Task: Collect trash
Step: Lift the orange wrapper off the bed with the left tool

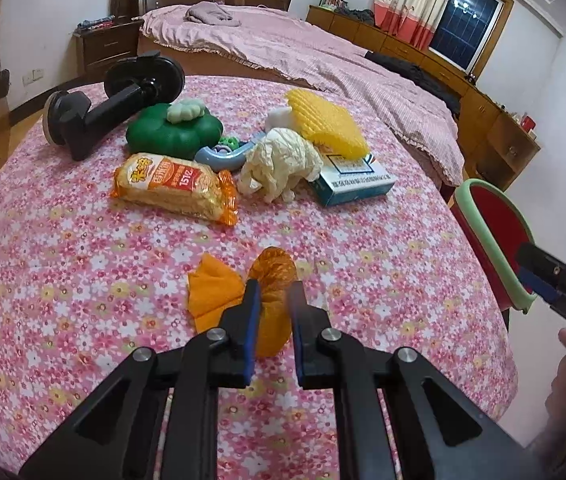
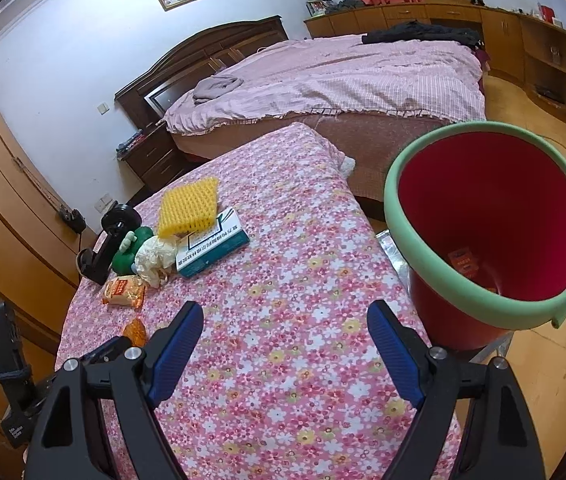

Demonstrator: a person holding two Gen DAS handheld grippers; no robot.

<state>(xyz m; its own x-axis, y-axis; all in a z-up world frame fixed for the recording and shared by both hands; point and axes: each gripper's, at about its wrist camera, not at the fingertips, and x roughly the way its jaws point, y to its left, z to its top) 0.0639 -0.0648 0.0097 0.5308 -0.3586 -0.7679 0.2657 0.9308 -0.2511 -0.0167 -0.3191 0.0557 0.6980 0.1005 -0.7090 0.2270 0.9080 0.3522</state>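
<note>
The left tongs (image 1: 275, 292) are clamped on an orange wrapper (image 1: 273, 308) lying on the worktop (image 1: 83, 272), so the pick-up step seems in hand, and the next move probably calls for lifting it rightward into the red bin (image 2: 491, 232) beside the right tongs (image 2: 285, 320), whose jaws stand apart and empty.

Left gripper (image 1: 275, 294) black linkage arms, blue pads, silver pivot screws
</note>
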